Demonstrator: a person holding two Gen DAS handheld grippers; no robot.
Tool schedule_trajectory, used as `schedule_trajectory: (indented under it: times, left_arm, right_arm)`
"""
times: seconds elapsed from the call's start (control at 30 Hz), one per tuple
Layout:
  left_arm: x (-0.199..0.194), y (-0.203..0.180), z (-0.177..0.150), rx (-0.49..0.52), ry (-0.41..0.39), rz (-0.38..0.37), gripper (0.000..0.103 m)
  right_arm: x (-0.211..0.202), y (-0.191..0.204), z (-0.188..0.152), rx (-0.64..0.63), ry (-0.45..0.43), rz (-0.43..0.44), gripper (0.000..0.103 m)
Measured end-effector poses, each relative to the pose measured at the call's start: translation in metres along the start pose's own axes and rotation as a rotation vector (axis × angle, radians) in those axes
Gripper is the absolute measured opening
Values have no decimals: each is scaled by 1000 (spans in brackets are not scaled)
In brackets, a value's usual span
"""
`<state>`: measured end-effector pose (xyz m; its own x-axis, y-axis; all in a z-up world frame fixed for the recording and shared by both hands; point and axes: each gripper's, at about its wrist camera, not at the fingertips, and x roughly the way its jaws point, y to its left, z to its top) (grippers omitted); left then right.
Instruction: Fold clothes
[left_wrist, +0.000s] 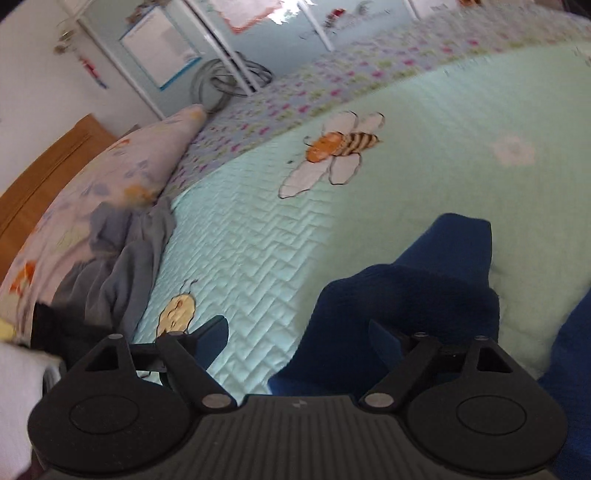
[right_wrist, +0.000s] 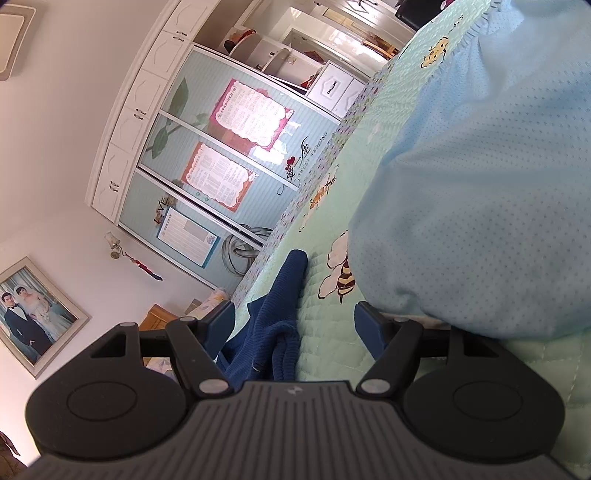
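A dark blue knit garment (left_wrist: 399, 306) lies crumpled on the mint quilted bedspread (left_wrist: 424, 122). My left gripper (left_wrist: 299, 338) hovers over its near edge with the jaws wide apart; the right finger is above the cloth and the left finger above bare quilt, and neither pad presses on it. In the right wrist view the same blue garment (right_wrist: 275, 325) runs along the bedspread (right_wrist: 332, 332) between the jaws of my right gripper (right_wrist: 295, 326), close to the left finger. That gripper is open, with no clear pinch on the cloth.
A floral pillow (left_wrist: 110, 177) and a heap of grey-blue clothes (left_wrist: 122, 258) lie at the left by the wooden headboard (left_wrist: 44, 166). A bulging light blue dotted cloth (right_wrist: 480, 184) fills the right. A wardrobe (right_wrist: 221, 147) stands beyond the bed.
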<state>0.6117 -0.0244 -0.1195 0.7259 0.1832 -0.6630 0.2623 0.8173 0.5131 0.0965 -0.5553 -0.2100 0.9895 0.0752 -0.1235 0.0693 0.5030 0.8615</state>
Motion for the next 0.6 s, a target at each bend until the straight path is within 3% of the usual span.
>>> schedule_trajectory:
  times: [0.07, 0.13, 0.23, 0.37, 0.47, 0.53, 0.6]
  left_arm:
    - [8, 6, 5, -28, 3, 17, 89]
    - [10, 22, 5, -101, -20, -8, 99]
    - [16, 47, -1, -196, -6, -132, 102]
    - [46, 67, -13, -306, 129, -296, 102]
    - [69, 82, -20, -467, 201, -437, 102]
    - [77, 90, -23, -552, 231, -503, 102]
    - [78, 92, -21, -547, 227, -488, 102]
  right_arm:
    - [-1, -2, 1, 6, -2, 5, 73]
    - [-1, -3, 1, 15, -6, 12, 73]
    - [-1, -5, 3, 31, -13, 23, 73]
    - [-1, -6, 4, 41, -19, 30, 73]
    - [-1, -6, 5, 42, -21, 32, 73]
    - [-1, -6, 5, 44, -22, 33, 73]
    - [-1, -6, 5, 45, -23, 34, 73]
